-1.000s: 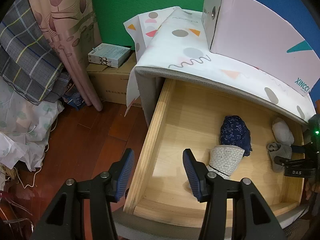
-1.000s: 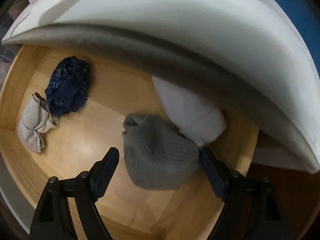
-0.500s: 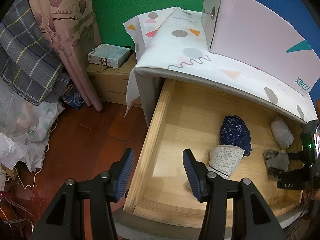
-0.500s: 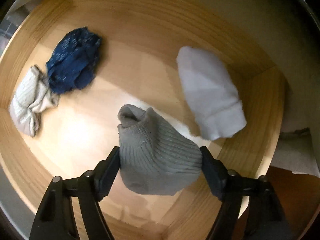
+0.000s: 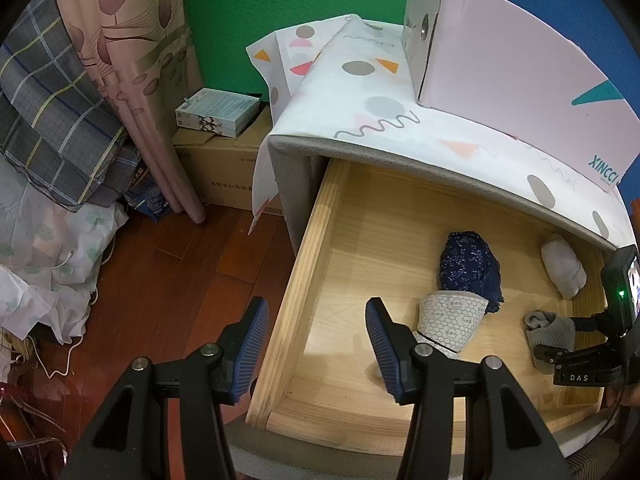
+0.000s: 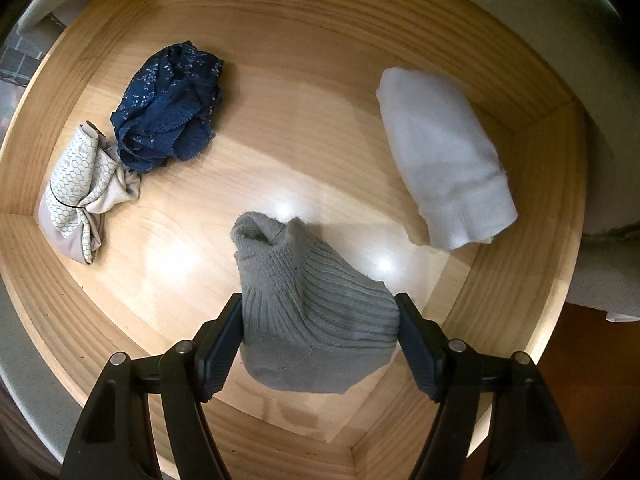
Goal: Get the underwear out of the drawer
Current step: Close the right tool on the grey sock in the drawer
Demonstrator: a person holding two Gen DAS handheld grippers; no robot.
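The right gripper point(image 6: 320, 332) clamps the grey ribbed knit bundle point(image 6: 312, 304) over the open wooden drawer point(image 6: 532, 216); its long axis points away, upward lift clear; the left gripper point(image 5: 314, 344) hangs open, empty.

The grey ribbed knit bundle point(image 6: 312, 304) hides the inner faces of the right gripper's point(image 6: 320, 332) blue pads. In the left view, that gripper's body is cut off by the right edge. The drawer's pale wooden near wall point(image 5: 360, 428) sits partly behind the left gripper's point(image 5: 314, 346) black arms.
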